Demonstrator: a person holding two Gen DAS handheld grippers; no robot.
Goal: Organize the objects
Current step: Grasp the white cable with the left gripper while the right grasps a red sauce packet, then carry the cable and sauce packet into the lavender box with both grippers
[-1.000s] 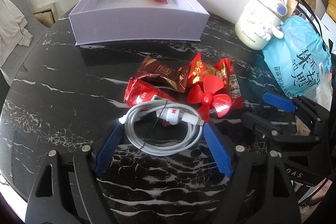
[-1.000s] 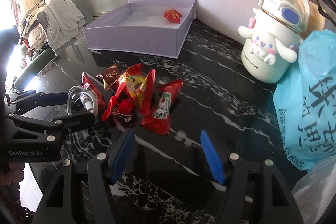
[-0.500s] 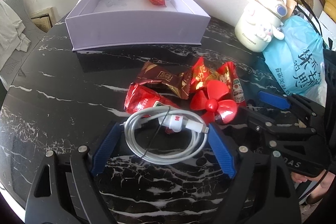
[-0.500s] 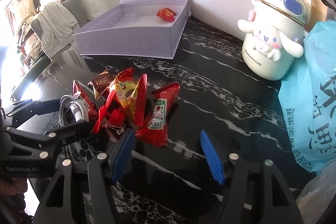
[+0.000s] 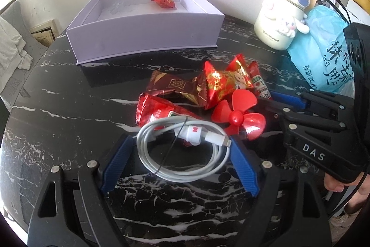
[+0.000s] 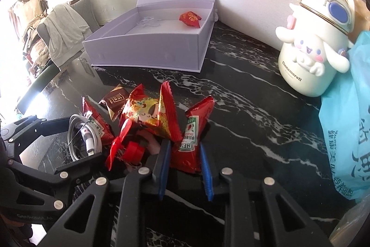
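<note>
Near the surface's front edge the left tongs [image 5: 180, 154] are spreading wide around the coiled cable [image 5: 182, 149], not yet gripping, while the right tongs [image 6: 185, 168] are pinching the ketchup sachet [image 6: 192, 140], likely bound for the open box [image 6: 148, 50] at the back edge.

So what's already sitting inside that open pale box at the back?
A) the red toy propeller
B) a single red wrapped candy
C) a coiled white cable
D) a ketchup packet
B: the open box holds one red wrapped candy near its back wall, while the coiled cable, propeller and ketchup packet lie out on the black marble table.
</note>
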